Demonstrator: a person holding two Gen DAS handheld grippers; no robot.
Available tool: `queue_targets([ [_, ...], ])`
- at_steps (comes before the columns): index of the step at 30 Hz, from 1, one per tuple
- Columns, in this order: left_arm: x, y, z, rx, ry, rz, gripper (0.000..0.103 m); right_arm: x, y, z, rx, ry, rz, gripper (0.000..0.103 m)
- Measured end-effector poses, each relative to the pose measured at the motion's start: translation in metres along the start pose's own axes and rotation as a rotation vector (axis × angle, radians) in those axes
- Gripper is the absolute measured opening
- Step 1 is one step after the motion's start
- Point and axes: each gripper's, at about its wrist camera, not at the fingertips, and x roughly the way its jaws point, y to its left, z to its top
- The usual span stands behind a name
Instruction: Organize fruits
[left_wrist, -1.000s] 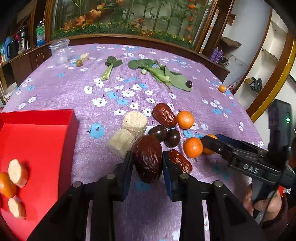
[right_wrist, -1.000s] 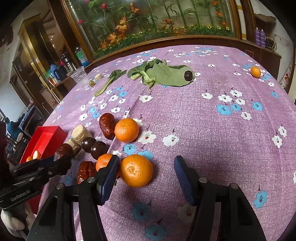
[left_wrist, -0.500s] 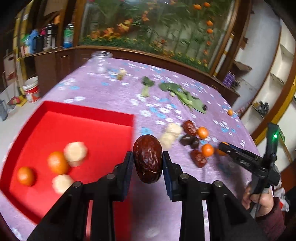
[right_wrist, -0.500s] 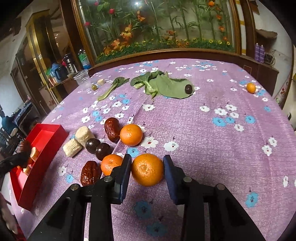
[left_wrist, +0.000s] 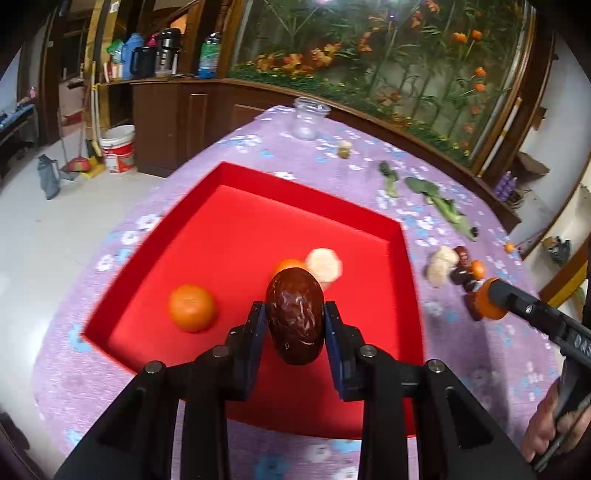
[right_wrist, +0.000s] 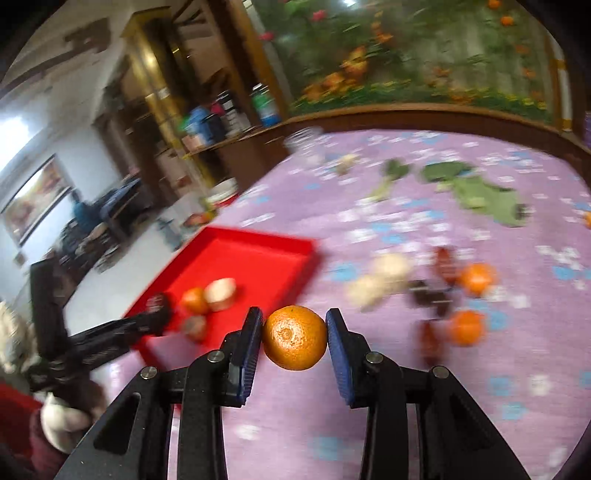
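Fruits are being carried in both grippers: the left gripper (left_wrist: 294, 328) is pinching a dark wrinkled date (left_wrist: 294, 314) between its blue pads, holding it above the near part of the red tray (left_wrist: 236, 221), while the right gripper (right_wrist: 294, 339) is clamping a mandarin (right_wrist: 294, 337) above the purple flowered tabletop (right_wrist: 480, 406), just beside the tray's near corner. Inside the tray an orange (left_wrist: 191, 307) is lying apart from a second orange (left_wrist: 289, 264) and a pale round piece (left_wrist: 325, 264) that are sitting together behind the date. To the tray's right, a blurred cluster of pale chunks (right_wrist: 380, 280), dark fruits (right_wrist: 430, 295) and two more oranges (right_wrist: 476, 278) is waiting on the cloth. Farther back, green leaves (right_wrist: 480, 192) and a clear plastic cup (left_wrist: 309, 119) are resting near the tabletop's edge.
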Motion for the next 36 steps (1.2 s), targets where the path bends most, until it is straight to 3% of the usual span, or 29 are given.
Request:
queue_targets([
  [6,0.007,0.011,-0.003,0.018,0.031,0.014,0.03,0.06,0.057,-0.008,-0.111,0.092,0.022,0.039],
  [14,0.005,0.039,-0.002,-0.07,0.017,-0.019,0.034,0.092,0.066,-0.015,-0.136,0.144,-0.01,0.039],
  [16,0.002,0.041,0.0,-0.078,0.008,-0.021,0.041,0.095,0.07,-0.016,-0.158,0.144,-0.023,0.04],
  [20,-0.005,0.042,0.002,-0.082,-0.015,-0.013,0.047,0.088,0.075,-0.015,-0.18,0.13,-0.026,0.041],
  [25,-0.013,0.039,0.005,-0.089,-0.038,0.002,0.054,0.064,0.075,-0.014,-0.19,0.046,-0.046,0.067],
  [27,-0.016,0.035,0.006,-0.082,-0.037,0.006,0.055,0.053,0.071,-0.014,-0.178,0.012,-0.055,0.068],
  [31,-0.027,0.022,0.008,-0.07,-0.058,0.006,0.07,0.03,0.056,-0.014,-0.126,-0.051,-0.08,0.075],
  [36,-0.055,-0.005,0.015,-0.026,-0.113,-0.055,0.07,-0.003,0.033,-0.018,-0.075,-0.095,-0.117,0.075],
])
